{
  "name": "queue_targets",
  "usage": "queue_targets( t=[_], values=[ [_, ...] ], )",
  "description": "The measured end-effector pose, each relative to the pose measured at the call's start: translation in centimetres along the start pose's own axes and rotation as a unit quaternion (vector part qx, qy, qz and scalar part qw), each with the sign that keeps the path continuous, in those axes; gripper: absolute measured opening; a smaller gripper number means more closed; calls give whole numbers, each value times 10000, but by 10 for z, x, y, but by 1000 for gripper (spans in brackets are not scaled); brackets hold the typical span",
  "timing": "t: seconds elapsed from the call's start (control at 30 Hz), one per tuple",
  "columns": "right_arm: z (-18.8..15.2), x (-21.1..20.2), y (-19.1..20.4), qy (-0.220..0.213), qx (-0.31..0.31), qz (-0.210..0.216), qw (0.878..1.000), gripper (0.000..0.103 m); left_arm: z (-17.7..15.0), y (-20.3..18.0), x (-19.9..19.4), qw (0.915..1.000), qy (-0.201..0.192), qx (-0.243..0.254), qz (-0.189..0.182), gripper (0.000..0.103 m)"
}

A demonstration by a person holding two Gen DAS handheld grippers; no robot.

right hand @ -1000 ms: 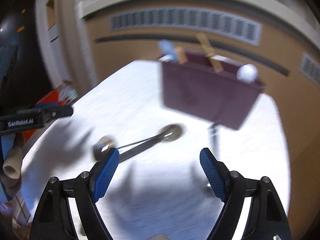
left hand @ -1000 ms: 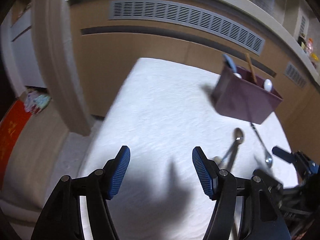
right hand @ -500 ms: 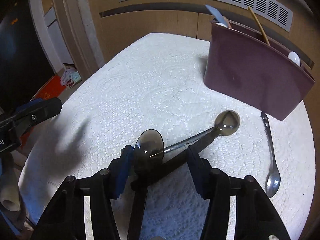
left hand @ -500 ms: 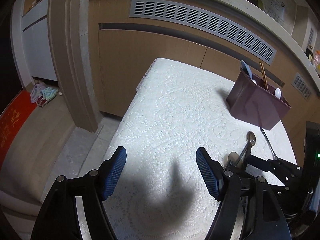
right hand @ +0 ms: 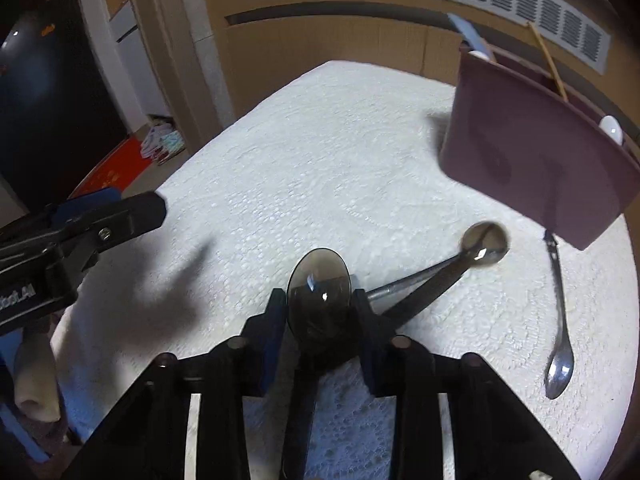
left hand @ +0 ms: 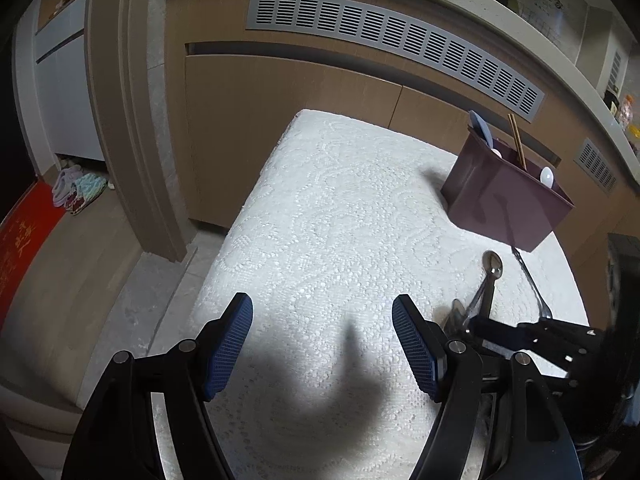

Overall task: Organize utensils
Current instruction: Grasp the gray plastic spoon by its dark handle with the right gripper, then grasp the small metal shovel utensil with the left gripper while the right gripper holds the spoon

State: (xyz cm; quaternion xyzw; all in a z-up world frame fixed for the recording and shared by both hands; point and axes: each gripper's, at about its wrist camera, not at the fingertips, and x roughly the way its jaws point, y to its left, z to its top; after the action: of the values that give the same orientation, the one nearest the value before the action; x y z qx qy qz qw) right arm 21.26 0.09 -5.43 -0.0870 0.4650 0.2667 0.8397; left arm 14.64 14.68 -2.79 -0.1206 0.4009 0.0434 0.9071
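My right gripper [right hand: 320,300] is low over the white lace cloth [right hand: 328,152]. Its jaws are closing, and the blue pads touch both sides of a dark spoon's bowl [right hand: 319,278] between them. A round-bowled metal spoon [right hand: 484,242] lies crossed just to the right, and a slim steel spoon [right hand: 560,368] lies further right. The maroon utensil holder [right hand: 532,160] stands at the far right with chopsticks and spoons in it. My left gripper [left hand: 322,340] hovers open over bare cloth to the left, with nothing between its fingers. The holder [left hand: 504,200] and round spoon [left hand: 494,266] also show there.
The cloth-covered table [left hand: 340,220] ends close to a wooden cabinet front with a grey vent grille [left hand: 392,36]. A beige pillar [left hand: 132,120] stands left of it. On the floor lie a red mat [left hand: 20,240] and a small bundle of fabric [left hand: 80,192].
My right gripper has come down and forward onto the dark spoon, and its jaws have narrowed from wide apart to the sides of the bowl. The left gripper has stayed about where it was.
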Motion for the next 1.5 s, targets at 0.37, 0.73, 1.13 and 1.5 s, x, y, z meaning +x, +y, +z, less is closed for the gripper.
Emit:
queue_targets(
  t=[0.37,0.73,1.13,1.5],
  values=[
    [-47,-80,-116,-707,1166,-1125,9842,29,-30,-58,18,9783,575,1601,-1180,73],
    [-106,-85,-180,-794,2222,-1450,9609,29,-34,-113,51,9627,937,1879,-1706,73],
    [-110,-80,-184,-856,2317,-1258,9608,29,-56,-137,7,9505,-78,2951,-971,63],
    [-111,-79,-183,-830,2255,-1252,9626,29,-61,-142,25,9378,292,3358,-833,52]
  ],
)
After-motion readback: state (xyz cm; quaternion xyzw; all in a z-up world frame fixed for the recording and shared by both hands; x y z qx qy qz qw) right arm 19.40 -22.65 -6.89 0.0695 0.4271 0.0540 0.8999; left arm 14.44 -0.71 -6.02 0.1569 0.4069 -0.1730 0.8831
